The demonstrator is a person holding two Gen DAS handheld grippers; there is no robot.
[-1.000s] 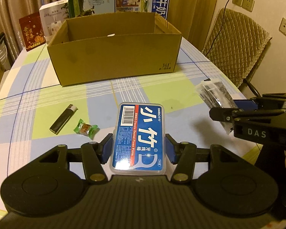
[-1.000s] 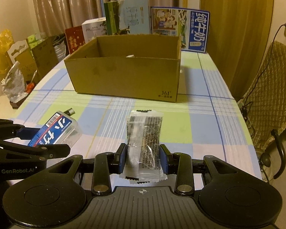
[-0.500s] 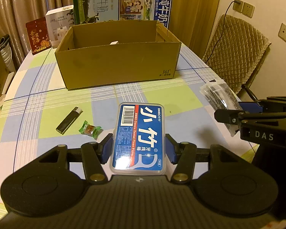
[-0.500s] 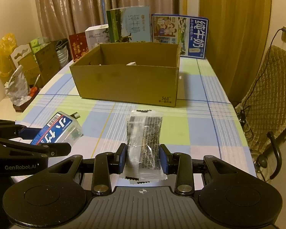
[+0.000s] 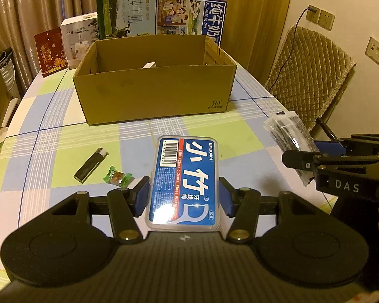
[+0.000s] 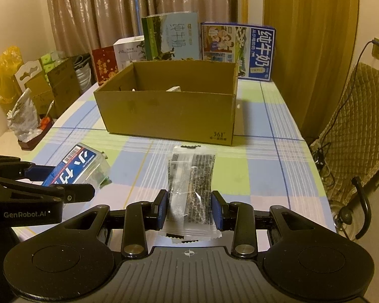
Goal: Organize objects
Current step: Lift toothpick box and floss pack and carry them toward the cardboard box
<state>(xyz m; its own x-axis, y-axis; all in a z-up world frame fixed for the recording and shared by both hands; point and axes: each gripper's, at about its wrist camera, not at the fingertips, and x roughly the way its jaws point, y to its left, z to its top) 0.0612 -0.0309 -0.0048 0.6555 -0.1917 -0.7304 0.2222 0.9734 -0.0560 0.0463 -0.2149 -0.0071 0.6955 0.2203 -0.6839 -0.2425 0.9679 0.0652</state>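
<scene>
The surface (image 5: 63,116) is a long one under a checked cloth of blue, green, pink and white squares, with tan curtains (image 6: 93,12) hanging behind its far end, a wooden door (image 6: 308,50) to the right, and a chair with a quilted cover (image 5: 308,75) against a wall with sockets. An open cardboard box (image 5: 154,98) sits across the middle of the surface, a small white item just visible inside it. Behind it stand two upright milk cartons (image 5: 192,17), a white carton and a red one. Past the left edge, in the right wrist view, are stacked cartons and a yellow bag (image 6: 5,73). The left claw (image 5: 184,197) is partly closed, its blue pads pressing the long sides of a clear dental floss pick box (image 5: 185,184) with a blue label, held above the near part of the surface. The right claw (image 6: 189,208) is nearly closed on a clear snack packet (image 6: 190,189) with dark printing, pinched at the waist and held off the cloth, to the right of the floss box. A black lighter (image 5: 90,164) lies on a green square left of the left claw, and a green-wrapped candy (image 5: 117,176) lies just beside it. Compared with a second ago, both grips are unchanged, while the cardboard box sits lower and smaller in both views and more of the cartons and curtains shows above it.
</scene>
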